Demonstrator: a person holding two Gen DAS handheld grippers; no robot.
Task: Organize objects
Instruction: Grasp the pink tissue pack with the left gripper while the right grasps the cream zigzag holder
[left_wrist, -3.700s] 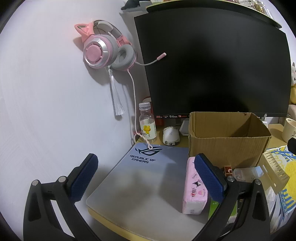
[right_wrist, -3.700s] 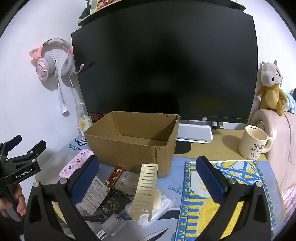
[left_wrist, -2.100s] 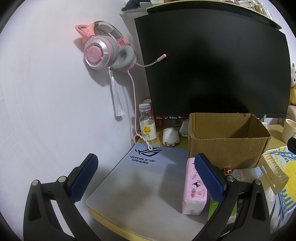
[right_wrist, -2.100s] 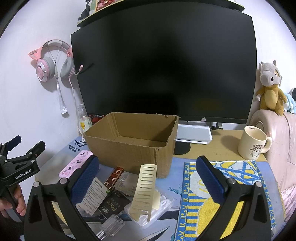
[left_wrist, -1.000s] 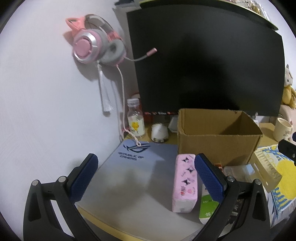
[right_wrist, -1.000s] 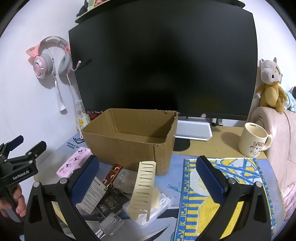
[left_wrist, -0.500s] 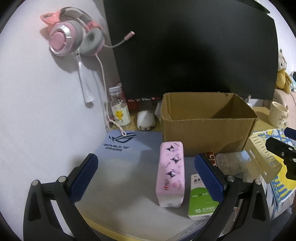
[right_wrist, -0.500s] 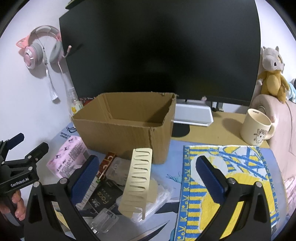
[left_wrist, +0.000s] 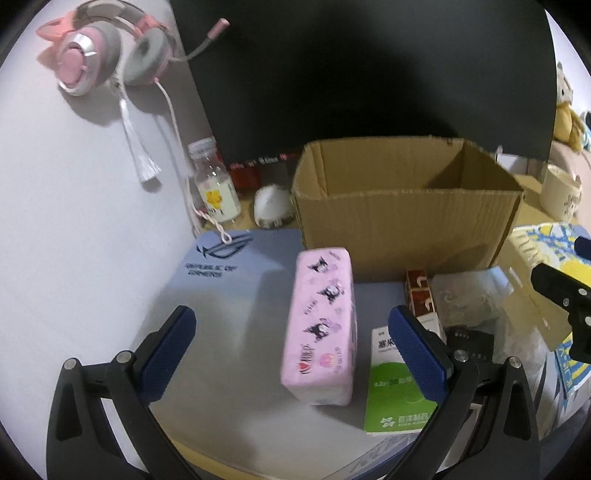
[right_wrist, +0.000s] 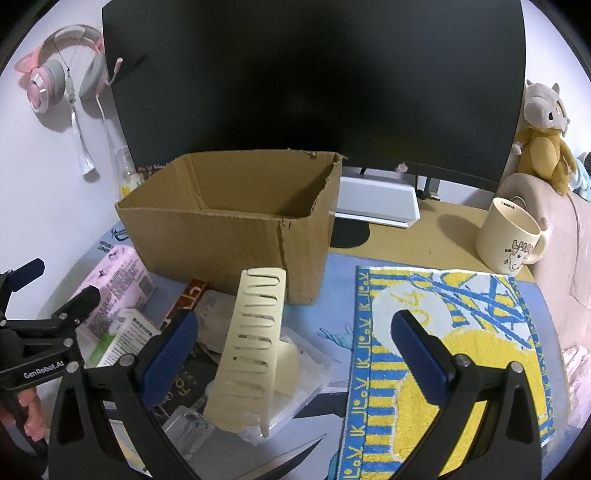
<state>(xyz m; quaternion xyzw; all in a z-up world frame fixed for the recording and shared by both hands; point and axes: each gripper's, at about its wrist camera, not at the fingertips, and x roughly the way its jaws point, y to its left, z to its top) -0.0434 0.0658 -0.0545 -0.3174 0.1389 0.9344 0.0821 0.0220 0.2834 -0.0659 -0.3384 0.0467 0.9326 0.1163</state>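
An open, empty cardboard box (left_wrist: 406, 218) (right_wrist: 236, 225) stands on the desk before a black monitor. In front of it lie a pink tissue pack (left_wrist: 321, 328) (right_wrist: 110, 291), a green and white medicine box (left_wrist: 395, 391) (right_wrist: 118, 341), a small red box (left_wrist: 417, 291), clear plastic packets (right_wrist: 295, 365) and a cream slotted plastic rack (right_wrist: 251, 343). My left gripper (left_wrist: 295, 354) is open, with the pink pack between its fingers, not touching. My right gripper (right_wrist: 295, 354) is open above the rack and packets.
A grey mouse pad (left_wrist: 221, 288), a small bottle (left_wrist: 214, 192) and a white mouse (left_wrist: 273, 206) sit at the left. A yellow and blue towel (right_wrist: 450, 350), a cream mug (right_wrist: 509, 236), a white flat box (right_wrist: 376, 203) and a plush toy (right_wrist: 543, 136) are on the right. Pink headphones (left_wrist: 99, 55) hang on the wall.
Both grippers have moved forward and tilted down toward the clutter. The left one swung right, so the pink pack now lies between its fingers. Both stay open.
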